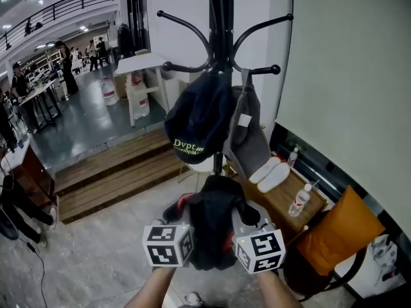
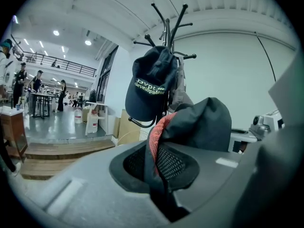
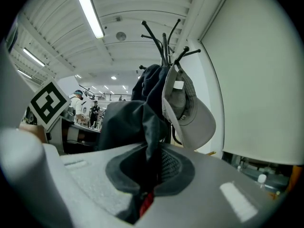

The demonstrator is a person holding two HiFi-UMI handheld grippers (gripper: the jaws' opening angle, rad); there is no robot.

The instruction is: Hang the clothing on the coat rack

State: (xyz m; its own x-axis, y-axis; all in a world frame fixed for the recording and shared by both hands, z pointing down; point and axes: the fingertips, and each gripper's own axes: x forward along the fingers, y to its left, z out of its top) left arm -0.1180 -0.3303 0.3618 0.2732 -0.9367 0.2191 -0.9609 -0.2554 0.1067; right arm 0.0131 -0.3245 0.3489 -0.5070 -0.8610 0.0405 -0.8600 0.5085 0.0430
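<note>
The black soft garment with red mesh lining (image 1: 215, 220) hangs bunched between the two grippers, below the tall black metal coat rack (image 1: 219, 18) and in front of its pole. It is not yet on any hook.

The left gripper (image 2: 159, 186) has its jaws drawn narrow and pinches a fold where the red mesh shows. The right gripper (image 3: 148, 182) is also closed narrow on a black fold, with a little red at the bottom of the fold. So both hold the same garment, each on one side of it.

I judge the garment to be light and very limp. It will sag, fold on itself and swing, and it keeps no shape of its own. The smooth outer cloth may slip through a thin pinch, so a thicker fold or a seam near the collar is the better place to take it. Keeping the two holds apart should open a loop or the neck for a hook.

On the coat rack a dark navy cap with pale lettering (image 1: 196, 120) already hangs at the left side, and a grey cap (image 1: 247, 136) hangs at the right side, both on the lower arms. The upper curved arms look free.

To the right of the rack's foot stands a low wooden bench (image 1: 282, 201). On it lie a pair of flat white soles (image 1: 270, 172) and a clear plastic bottle (image 1: 300, 201). Whether the bottle is full I cannot tell.
</note>
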